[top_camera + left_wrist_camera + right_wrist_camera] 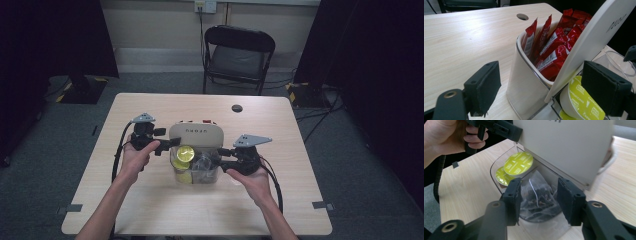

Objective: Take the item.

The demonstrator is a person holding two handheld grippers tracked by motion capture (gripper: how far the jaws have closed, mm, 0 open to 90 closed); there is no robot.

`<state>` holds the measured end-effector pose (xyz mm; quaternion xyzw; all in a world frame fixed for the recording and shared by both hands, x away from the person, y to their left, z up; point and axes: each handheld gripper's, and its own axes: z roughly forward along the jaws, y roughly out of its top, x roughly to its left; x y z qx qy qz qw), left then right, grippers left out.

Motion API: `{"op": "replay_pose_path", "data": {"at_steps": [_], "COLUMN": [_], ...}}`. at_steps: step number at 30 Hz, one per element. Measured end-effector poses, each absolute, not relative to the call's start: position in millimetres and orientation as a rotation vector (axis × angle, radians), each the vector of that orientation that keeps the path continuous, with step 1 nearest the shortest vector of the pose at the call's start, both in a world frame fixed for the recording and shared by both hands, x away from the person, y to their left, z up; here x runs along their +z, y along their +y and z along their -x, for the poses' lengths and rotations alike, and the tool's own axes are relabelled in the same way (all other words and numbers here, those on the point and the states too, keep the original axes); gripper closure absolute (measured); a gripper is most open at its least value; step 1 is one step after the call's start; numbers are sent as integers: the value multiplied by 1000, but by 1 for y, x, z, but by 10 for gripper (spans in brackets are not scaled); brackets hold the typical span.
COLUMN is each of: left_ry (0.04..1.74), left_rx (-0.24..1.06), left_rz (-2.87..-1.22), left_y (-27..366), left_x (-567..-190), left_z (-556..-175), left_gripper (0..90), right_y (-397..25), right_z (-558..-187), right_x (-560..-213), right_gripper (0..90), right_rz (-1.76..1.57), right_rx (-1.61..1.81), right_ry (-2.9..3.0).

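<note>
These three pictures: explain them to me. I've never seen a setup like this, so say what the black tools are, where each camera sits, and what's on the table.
A person at a pale wooden table holds a black two-jaw hand gripper in each hand; no robot is involved. The high view looks down from above: left gripper, right gripper. The other two pictures come from cameras riding on those grippers.

Between them stands a cream plastic organiser box with a raised lid. Its back compartment holds red sachets; its clear front tray holds yellow-green coffee capsules and tea bags. Both grippers are open. The right one's jaws flank the tea bags.
</note>
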<state>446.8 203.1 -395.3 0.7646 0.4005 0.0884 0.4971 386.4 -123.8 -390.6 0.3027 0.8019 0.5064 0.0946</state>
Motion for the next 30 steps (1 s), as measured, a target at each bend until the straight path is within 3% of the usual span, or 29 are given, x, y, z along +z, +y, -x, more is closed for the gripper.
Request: {"op": "replay_pose_path", "data": {"at_steps": [3, 22, 30], "left_ry": [973, 970, 973], "left_rx": [216, 205, 212], "left_rz": [-1854, -1852, -1852], "left_y": [203, 202, 202], "left_x": [-395, -398, -398], "left_z": [-447, -447, -447], "left_gripper": [156, 154, 155], "right_y": [-117, -99, -99], "right_z": [-390, -401, -402], "right_x": [-393, -409, -410], "right_gripper": [604, 644, 787], "right_rz": [-879, -849, -864], "right_rx": [1499, 1441, 1461], "right_ry": [2397, 2490, 2501]}}
